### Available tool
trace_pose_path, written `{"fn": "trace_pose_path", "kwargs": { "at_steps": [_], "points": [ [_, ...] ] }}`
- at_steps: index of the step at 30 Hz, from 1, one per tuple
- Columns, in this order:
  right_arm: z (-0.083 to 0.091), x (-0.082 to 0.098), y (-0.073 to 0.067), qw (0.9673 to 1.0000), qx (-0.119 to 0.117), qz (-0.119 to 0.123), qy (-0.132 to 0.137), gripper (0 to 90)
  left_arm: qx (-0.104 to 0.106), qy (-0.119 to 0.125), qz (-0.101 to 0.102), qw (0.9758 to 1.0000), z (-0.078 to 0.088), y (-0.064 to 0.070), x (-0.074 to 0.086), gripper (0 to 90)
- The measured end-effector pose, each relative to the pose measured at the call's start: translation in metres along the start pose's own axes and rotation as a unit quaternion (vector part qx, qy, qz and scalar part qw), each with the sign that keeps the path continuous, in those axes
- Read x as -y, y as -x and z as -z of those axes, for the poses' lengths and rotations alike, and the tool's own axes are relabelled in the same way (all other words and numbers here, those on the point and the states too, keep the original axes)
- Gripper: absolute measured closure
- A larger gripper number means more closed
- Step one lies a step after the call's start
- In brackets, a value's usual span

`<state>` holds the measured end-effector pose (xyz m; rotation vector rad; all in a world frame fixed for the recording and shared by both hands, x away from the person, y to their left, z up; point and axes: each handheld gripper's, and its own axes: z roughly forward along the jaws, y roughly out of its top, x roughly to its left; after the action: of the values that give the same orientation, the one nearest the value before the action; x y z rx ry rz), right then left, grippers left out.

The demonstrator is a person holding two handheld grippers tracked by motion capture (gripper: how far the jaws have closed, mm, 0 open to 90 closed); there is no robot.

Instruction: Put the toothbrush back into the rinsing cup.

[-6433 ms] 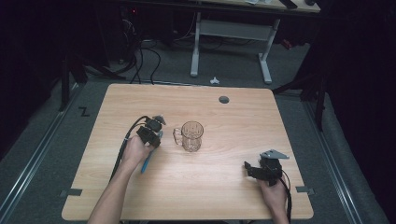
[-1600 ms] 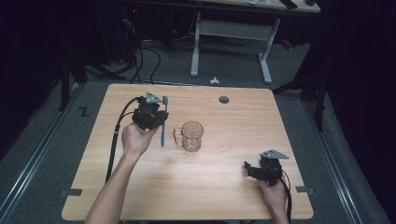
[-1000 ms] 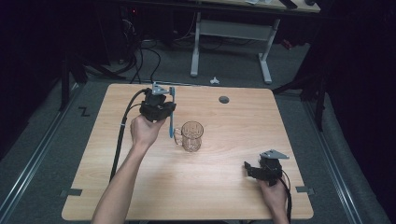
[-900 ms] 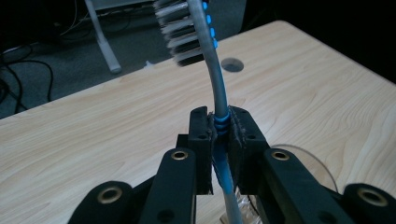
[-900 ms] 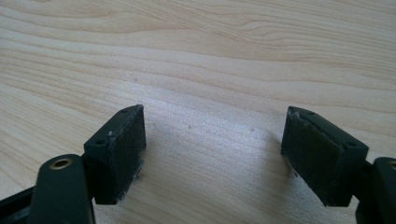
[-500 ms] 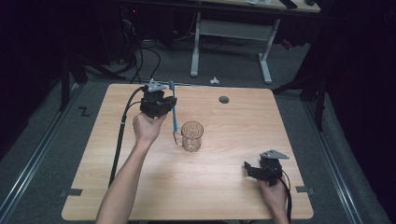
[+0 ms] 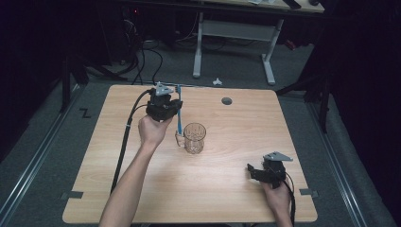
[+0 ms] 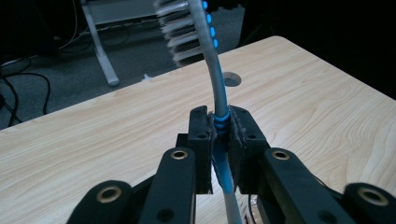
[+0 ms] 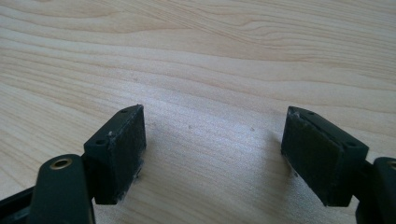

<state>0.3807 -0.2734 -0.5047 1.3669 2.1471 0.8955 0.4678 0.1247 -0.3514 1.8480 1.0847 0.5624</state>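
blue toothbrush (image 7: 179, 111) upright beside mug (image 7: 194, 137)

Dim lab: cables (image 7: 142, 56), adjustable desk (image 7: 236, 33)

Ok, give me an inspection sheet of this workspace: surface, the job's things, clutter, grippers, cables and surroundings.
Surface: light wooden table, with a round grommet hole near the far edge.
Job's things: blue and white toothbrush held upright, bristles up, just left of the glass mug; mug upright near the table's middle.
Clutter: nothing seen on the table.
Grippers: left tool shut on the toothbrush handle, raised above the table; right tool open with nothing between the jaws, low over the wood at the near right.
Cables: black cable trails from the left tool along the forearm.
Surroundings: dark room, grey floor, white desk frame behind, loose cables on the floor.
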Motion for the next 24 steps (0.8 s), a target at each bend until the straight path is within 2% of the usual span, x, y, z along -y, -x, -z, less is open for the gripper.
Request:
{"fn": "trace_pose_path", "kwargs": {
  "at_steps": [13, 24],
  "points": [
    [0.000, 0.000, 0.000, 1.0000, 0.000, 0.000, 0.000, 22.1, 0.003, -0.007, 0.004, 1.0000, 0.002, 0.000, 0.008, 79.8],
    [0.000, 0.000, 0.000, 1.0000, 0.000, 0.000, 0.000, 22.1, 0.003, -0.016, -0.005, 0.9999, 0.007, 0.001, 0.015, 79.4]
  ]
}}
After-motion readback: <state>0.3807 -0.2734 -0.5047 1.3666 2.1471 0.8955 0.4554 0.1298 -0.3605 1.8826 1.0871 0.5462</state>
